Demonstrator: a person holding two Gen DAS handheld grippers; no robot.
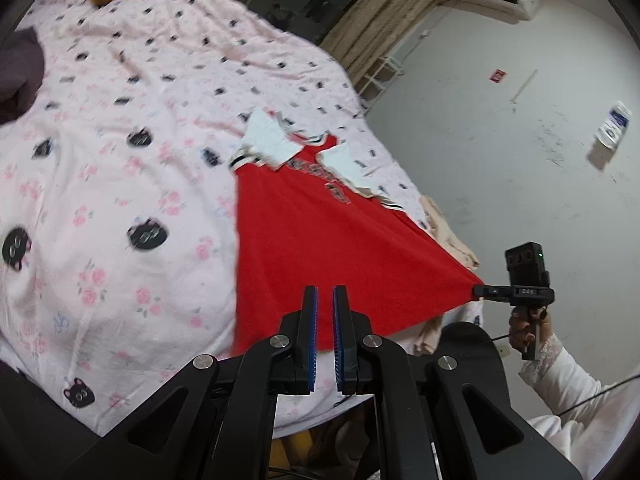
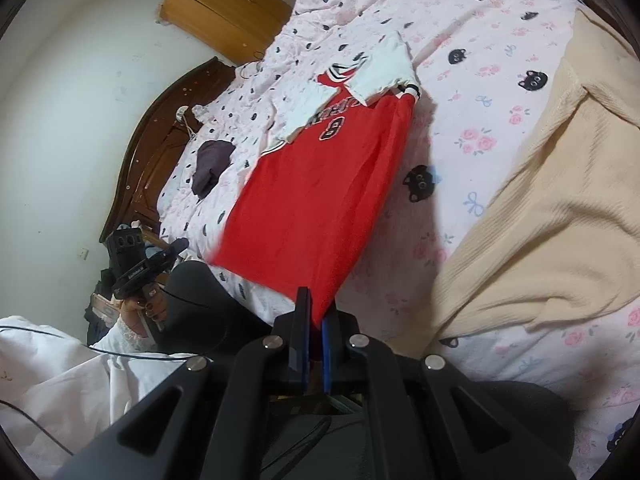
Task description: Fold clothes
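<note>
**Red jersey stretched by its hem over the bed**

So the red jersey (image 1: 320, 232) – white sleeves, striped trim, a number on the chest – is lying lengthwise on the bed (image 1: 120, 184), collar end away from the person, with both bottom corners lifted off the pink cat-print duvet.

The right claw (image 2: 314, 320) is clamped on one hem corner; you can see the red cloth running right down between its blue pads. From the left wrist view that same claw pinches the corner tip, fabric pulled taut to it.

The left claw (image 1: 325, 300) has its pads nearly together, just a thin gap. The hem edge sits behind its fingers, but I honestly can't tell from here if cloth is caught in it.

Other stuff on the bed – a dark garment (image 2: 210, 168) up near the wooden headboard (image 2: 160, 152), and a beige blanket (image 2: 560, 208) beside the jersey. No boxes or baskets in sight.
</note>
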